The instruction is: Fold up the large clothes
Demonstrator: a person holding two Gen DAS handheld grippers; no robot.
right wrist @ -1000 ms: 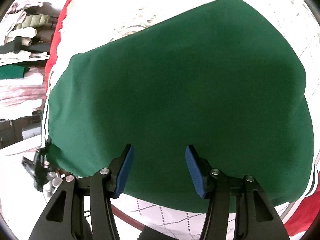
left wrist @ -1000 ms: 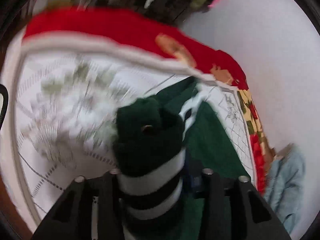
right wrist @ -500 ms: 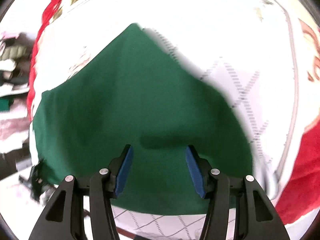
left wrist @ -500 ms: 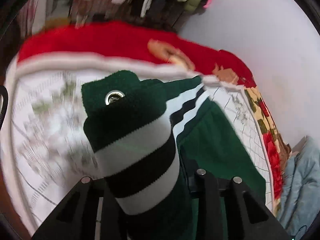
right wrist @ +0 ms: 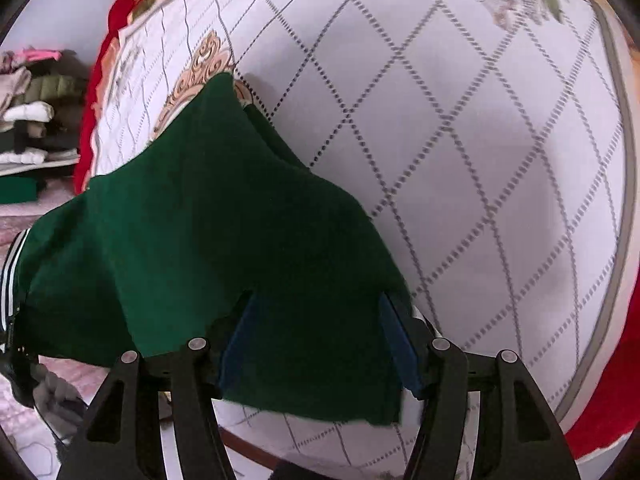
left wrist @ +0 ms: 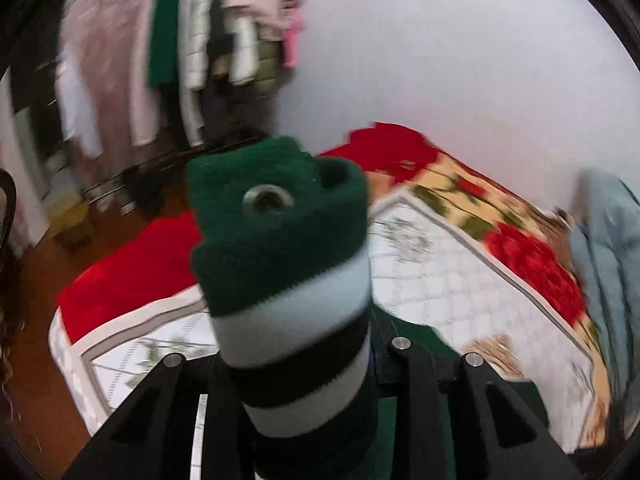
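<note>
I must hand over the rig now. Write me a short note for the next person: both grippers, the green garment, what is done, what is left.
Left gripper: shut on the striped cuff of the green garment, held above the bed; jaws have just been closing.
Right gripper: open, jaws have just been opening, with green cloth draped between them and not pinched.
Garment: partly raised, the rest on the white quilt.
Done: cuff gripped.
Left: probably grip the cloth with the right gripper, finish the fold and smooth it.

Both the left gripper point(left wrist: 320, 360) and the right gripper point(right wrist: 316, 340) are matte black, angular, with triangular cut-outs and round silver screws on top, and the right one carries flat blue pads point(right wrist: 236, 340) inside its jaws.
</note>
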